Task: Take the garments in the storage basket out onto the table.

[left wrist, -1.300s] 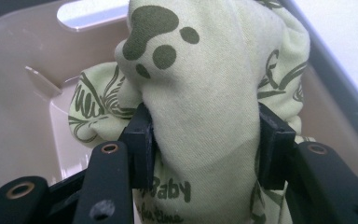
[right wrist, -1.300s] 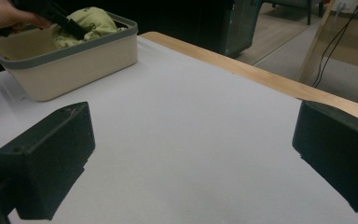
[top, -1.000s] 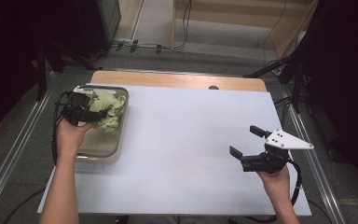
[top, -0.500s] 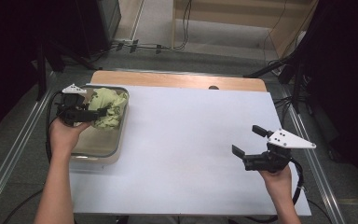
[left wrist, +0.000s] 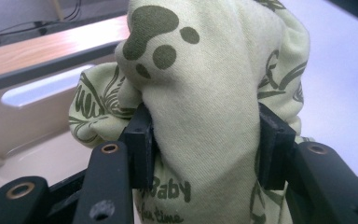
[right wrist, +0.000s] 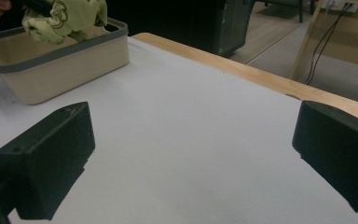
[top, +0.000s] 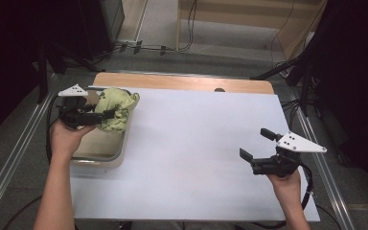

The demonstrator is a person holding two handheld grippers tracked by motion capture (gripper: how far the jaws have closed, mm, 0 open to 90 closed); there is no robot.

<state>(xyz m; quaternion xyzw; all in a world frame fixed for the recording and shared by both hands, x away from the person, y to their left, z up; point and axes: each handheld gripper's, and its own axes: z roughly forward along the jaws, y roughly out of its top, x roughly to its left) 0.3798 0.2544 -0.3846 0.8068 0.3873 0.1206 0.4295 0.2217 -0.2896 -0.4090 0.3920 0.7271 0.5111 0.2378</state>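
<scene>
A pale green cloth [top: 117, 109] printed with dark paw marks and the word "Baby" hangs bunched above the beige bin [top: 98, 152] at the table's left. My left gripper [top: 106, 114] is shut on the cloth [left wrist: 205, 121], its black jaws pressing both sides of the fold. The cloth [right wrist: 65, 16] is lifted over the bin [right wrist: 56, 56], as the right gripper view also shows. My right gripper [top: 255, 146] is held over the white table top [top: 196, 143] at the right, open, with nothing between its jaws.
A wooden strip [top: 182, 82] runs along the table's far edge. Metal rails [top: 323, 158] flank the table on both sides. Cables [top: 148, 48] lie on the floor beyond. Wide bare white surface lies between the bin and my right gripper.
My left gripper has lifted the green cloth up out of the bin and carried it toward the bin's right rim. The right gripper has barely moved.
</scene>
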